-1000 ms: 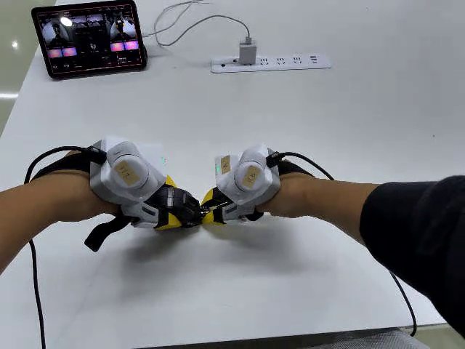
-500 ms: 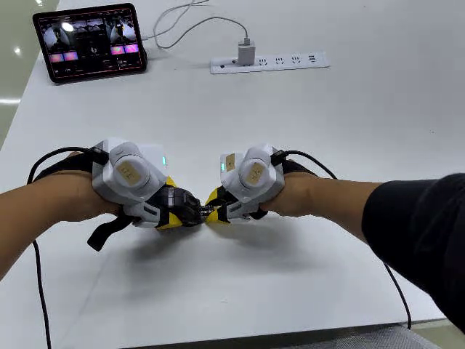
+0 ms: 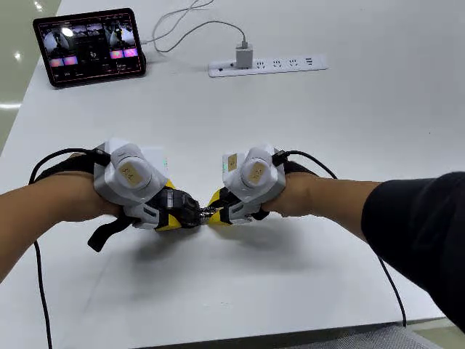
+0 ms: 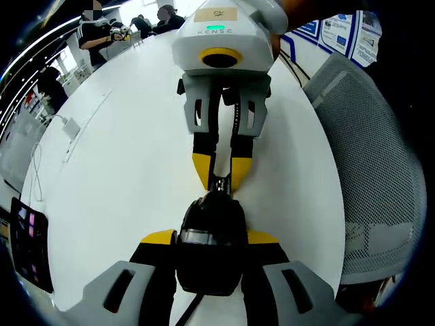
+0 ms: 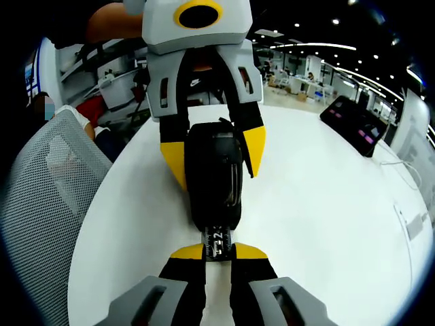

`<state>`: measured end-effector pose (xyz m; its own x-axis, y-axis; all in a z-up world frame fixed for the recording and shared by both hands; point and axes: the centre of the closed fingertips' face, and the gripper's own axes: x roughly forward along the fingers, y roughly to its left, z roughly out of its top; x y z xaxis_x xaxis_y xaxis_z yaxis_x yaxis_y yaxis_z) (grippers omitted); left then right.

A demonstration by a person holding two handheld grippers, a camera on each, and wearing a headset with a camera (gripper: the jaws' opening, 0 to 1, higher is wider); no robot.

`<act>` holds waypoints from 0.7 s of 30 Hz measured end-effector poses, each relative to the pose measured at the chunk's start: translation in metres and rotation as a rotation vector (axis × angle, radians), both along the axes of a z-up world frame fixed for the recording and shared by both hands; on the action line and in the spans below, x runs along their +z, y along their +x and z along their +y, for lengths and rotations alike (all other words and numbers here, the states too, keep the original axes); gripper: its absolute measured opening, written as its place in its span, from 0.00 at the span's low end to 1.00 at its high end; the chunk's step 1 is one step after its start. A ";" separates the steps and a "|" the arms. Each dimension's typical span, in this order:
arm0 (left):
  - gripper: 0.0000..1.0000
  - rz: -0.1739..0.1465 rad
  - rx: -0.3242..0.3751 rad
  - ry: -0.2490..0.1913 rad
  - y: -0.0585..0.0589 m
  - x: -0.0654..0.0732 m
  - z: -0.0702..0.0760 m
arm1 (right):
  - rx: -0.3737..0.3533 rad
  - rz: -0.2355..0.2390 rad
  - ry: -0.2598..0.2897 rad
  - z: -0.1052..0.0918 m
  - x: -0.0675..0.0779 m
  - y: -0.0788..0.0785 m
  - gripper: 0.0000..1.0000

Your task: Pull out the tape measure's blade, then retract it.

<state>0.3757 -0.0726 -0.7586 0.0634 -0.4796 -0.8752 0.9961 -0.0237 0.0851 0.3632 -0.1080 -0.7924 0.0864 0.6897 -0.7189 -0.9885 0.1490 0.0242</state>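
On the white counter (image 3: 305, 131), toward 6 o'clock in the head view, the left gripper (image 3: 176, 211) has its jaws clamped on the case of the black tape measure (image 5: 214, 176). At its 3 o'clock, the right gripper (image 5: 217, 252) pinches the short exposed blade (image 5: 217, 239) between its jaws.

Tape measure (image 3: 186, 209) between left hand-held gripper (image 3: 173, 210) and right hand-held gripper (image 3: 217, 212), over table (image 3: 327, 131); tablet (image 3: 91, 43) behind.
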 end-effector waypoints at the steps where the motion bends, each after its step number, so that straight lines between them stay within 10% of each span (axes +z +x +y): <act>1: 0.31 0.000 0.000 0.000 0.000 0.000 0.000 | 0.000 0.000 0.001 -0.001 0.000 0.000 0.09; 21: 0.31 0.004 -0.003 0.008 0.001 0.000 0.000 | -0.007 0.014 -0.019 -0.014 0.000 -0.001 0.09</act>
